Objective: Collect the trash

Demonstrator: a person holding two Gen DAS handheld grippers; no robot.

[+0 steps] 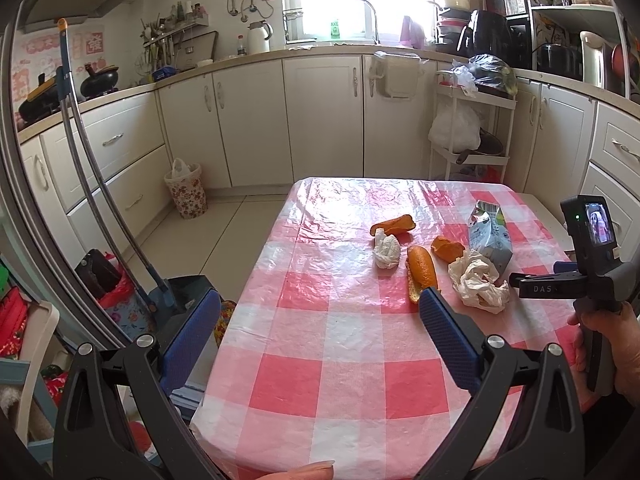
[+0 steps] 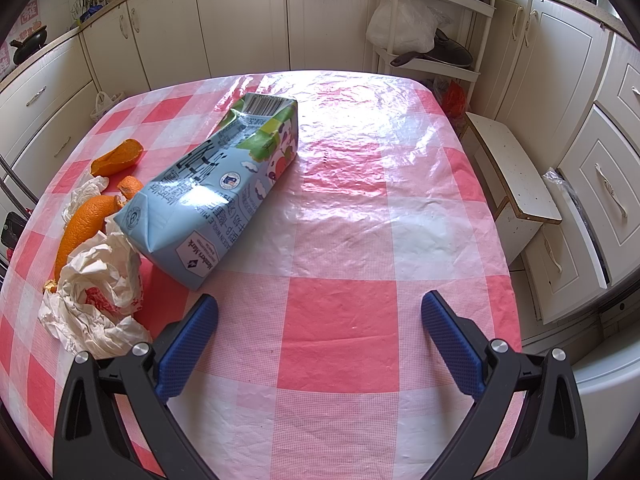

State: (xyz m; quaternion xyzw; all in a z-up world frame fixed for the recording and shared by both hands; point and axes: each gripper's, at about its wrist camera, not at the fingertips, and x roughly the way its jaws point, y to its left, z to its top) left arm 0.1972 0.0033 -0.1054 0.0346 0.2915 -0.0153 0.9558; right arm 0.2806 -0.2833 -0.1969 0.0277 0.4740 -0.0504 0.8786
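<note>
Trash lies on a pink-and-white checked table (image 1: 340,360): a light blue milk carton (image 2: 216,192) on its side, a crumpled white wrapper (image 2: 100,292), orange peels (image 1: 421,270) and a balled white tissue (image 1: 386,253). My left gripper (image 1: 320,300) is open above the table's near left part, its right fingertip close to the long peel. My right gripper (image 2: 320,308) is open just short of the carton's base, with the wrapper to its left. The right gripper also appears in the left wrist view (image 1: 520,280), held by a hand.
A floral waste bin (image 1: 186,190) with a bag liner stands on the floor by the far-left cabinets. A white stool (image 2: 516,176) sits at the table's right side. A wire rack (image 1: 468,128) with bags stands behind the table. A dustpan and broom (image 1: 160,292) lean at the left.
</note>
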